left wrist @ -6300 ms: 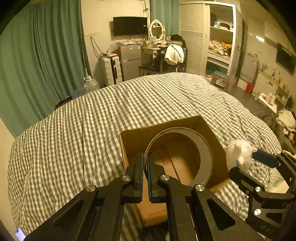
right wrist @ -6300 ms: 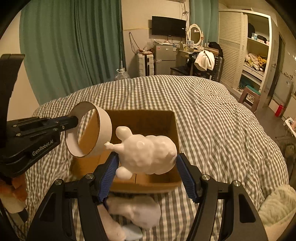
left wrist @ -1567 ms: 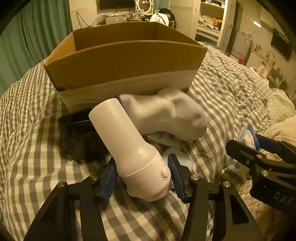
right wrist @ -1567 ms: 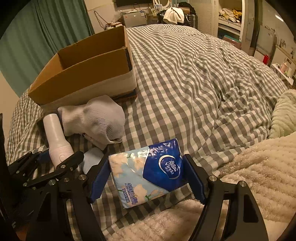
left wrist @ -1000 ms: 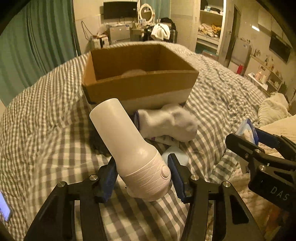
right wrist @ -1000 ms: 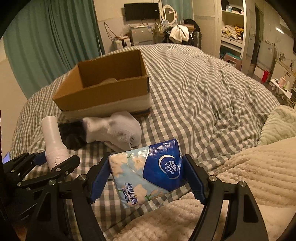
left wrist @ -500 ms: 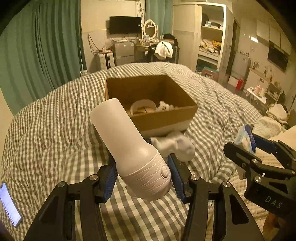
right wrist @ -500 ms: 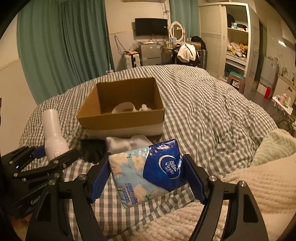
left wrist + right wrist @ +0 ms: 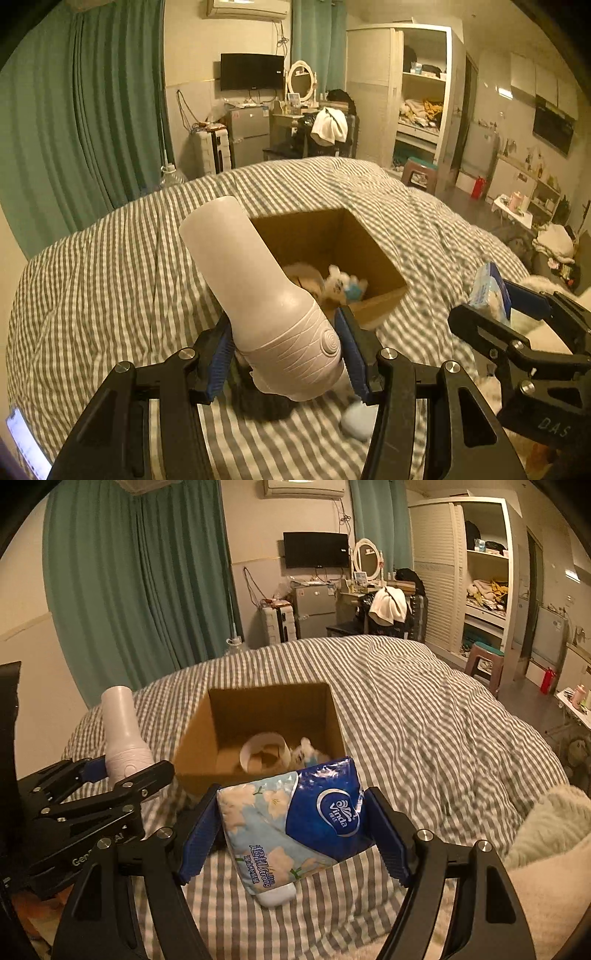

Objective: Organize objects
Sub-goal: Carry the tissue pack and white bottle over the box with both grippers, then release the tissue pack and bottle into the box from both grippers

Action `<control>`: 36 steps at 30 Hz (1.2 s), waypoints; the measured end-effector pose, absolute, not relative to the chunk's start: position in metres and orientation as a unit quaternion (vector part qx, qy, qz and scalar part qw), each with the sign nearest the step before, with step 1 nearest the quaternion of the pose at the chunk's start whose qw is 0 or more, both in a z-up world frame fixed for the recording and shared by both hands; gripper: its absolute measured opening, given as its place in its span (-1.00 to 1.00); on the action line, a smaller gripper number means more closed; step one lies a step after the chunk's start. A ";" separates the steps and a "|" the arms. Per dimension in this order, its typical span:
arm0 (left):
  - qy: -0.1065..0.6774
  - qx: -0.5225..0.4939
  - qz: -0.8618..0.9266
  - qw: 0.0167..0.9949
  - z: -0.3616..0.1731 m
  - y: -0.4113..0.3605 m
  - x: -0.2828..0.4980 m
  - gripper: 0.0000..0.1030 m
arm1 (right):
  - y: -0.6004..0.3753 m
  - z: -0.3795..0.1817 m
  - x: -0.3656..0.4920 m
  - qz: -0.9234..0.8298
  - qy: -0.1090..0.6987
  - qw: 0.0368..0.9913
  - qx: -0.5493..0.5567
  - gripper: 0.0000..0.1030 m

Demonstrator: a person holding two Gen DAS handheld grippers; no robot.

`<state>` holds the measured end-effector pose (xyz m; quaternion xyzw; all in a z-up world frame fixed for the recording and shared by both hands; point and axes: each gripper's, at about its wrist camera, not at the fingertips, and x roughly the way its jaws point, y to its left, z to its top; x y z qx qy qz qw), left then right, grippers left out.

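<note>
Jaws, left wrist view: left gripper [image 9: 284, 350] clamped by its blue pads on the ribbed, wider end of a white plastic bottle [image 9: 255, 291]; the bottle tilts up and away, its plain end overlapping the near-left corner of the cardboard box [image 9: 373, 258]. Box: open-topped, resting on the grey-and-white checked duvet [image 9: 110, 280] of the bed, just beyond the jaws. Contents visible: a white plush toy [image 9: 341, 282] with a light blue patch, blurred, and part of a pale ring mostly hidden behind the bottle. Near side of the box, under the jaws: a dark item and a pale blue round item [image 9: 358, 421], both too blurred to name. Right of the box: right gripper [image 9: 506, 314], holding a blue-and-white pack seen edge-on.

Jaws, right wrist view: right gripper [image 9: 293, 830] closed on a Vinda tissue pack [image 9: 295, 819], blue and pale floral wrapper, pads pressing its two short ends; the pack hangs above the duvet, in front of the box's near wall. Cardboard box [image 9: 332, 716]: holds a roll of tape [image 9: 264, 755] lying on its floor, with the plush toy [image 9: 306, 753] just right of it. Left of the box: left gripper [image 9: 122, 771] with the white bottle [image 9: 123, 731] upright between its jaws. Right of the box: a fluffy cream blanket [image 9: 550, 849] at the bed's near-right edge.
</note>
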<state>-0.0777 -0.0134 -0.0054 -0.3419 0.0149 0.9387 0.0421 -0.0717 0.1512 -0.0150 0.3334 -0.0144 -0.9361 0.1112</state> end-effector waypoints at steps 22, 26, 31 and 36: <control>0.055 -0.381 0.922 0.049 -0.039 -0.019 -0.228 0.05 | 0.130 -0.019 -0.240 -0.927 -0.054 0.155 0.336 0.46; 0.054 -0.402 0.912 0.054 -0.059 -0.015 -0.241 0.05 | 0.131 -0.040 -0.262 -0.921 -0.062 0.147 0.355 0.46; 0.054 -0.415 0.906 0.062 -0.074 -0.013 -0.247 0.05 | 0.131 -0.065 -0.281 -0.912 -0.069 0.136 0.382 0.46; 0.045 -0.423 0.902 0.078 -0.084 -0.016 -0.250 0.05 | 0.130 -0.082 -0.282 -0.907 -0.067 0.132 0.394 0.46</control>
